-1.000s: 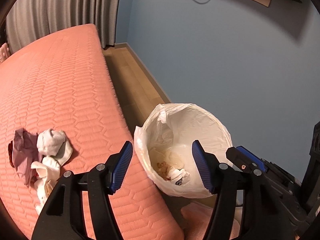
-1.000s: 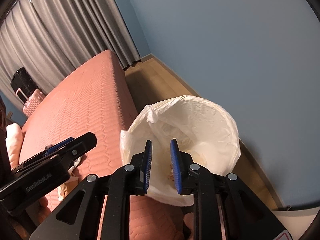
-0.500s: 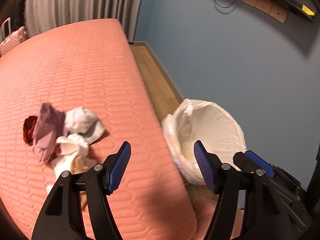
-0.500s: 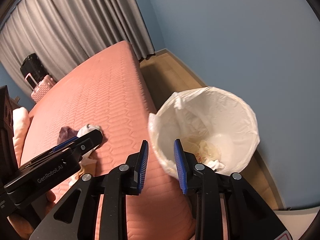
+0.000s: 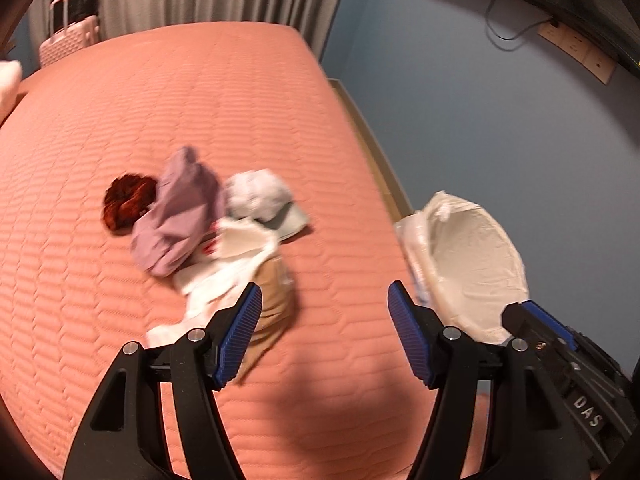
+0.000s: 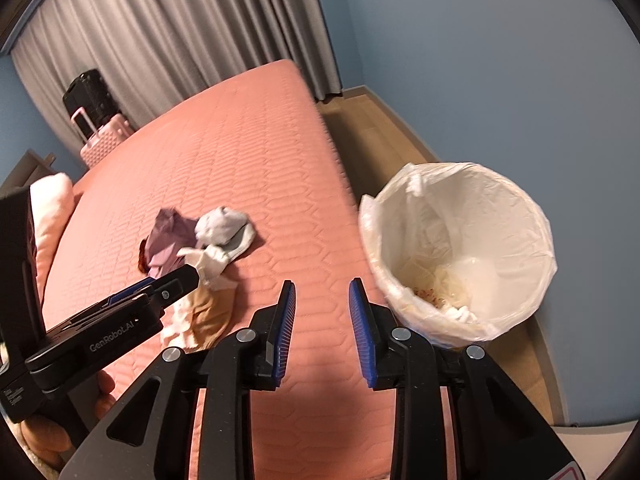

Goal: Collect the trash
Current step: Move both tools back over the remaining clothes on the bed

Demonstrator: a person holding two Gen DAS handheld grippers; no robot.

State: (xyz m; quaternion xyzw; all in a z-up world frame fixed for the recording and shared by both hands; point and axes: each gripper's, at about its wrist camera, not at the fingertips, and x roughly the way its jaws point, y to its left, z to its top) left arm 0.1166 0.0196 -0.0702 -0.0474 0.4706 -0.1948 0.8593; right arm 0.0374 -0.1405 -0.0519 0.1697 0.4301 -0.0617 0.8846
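Left wrist view: trash pile [image 5: 208,232] sitting mid-frame on the bed [image 5: 200,92], slightly blurred. Looks like a purple crumpled piece [image 5: 176,224], a dark red clump [image 5: 126,204] at its left edge, a white wad [image 5: 256,196] to the right, a white wrapper [image 5: 232,260] and a tan piece [image 5: 272,304] nearest the camera. All soft, light, crushable by the look of it — no weight to fight, nothing to break, likely to give under a pinch. Loose folds could slip free or drag a neighbour along, so best pinched on a raised, bunched ridge rather than a flat edge; the tan piece or white wrapper seems the closest candidate.

Left gripper [image 5: 324,332] at bottom centre, jaws spread wide, nothing between them, left pad overlapping the tan piece in the picture; contact impossible to tell.

Right wrist view: bin [image 6: 460,256] with white liner at right of frame, standing on the floor just beside the bed's edge, some scraps already at the bottom. Right gripper [image 6: 322,332] at bottom centre, jaws only partly apart, a narrow gap, holding nothing, above bare bedcover between pile and bin. Left gripper visible at lower left, reaching toward the pile.
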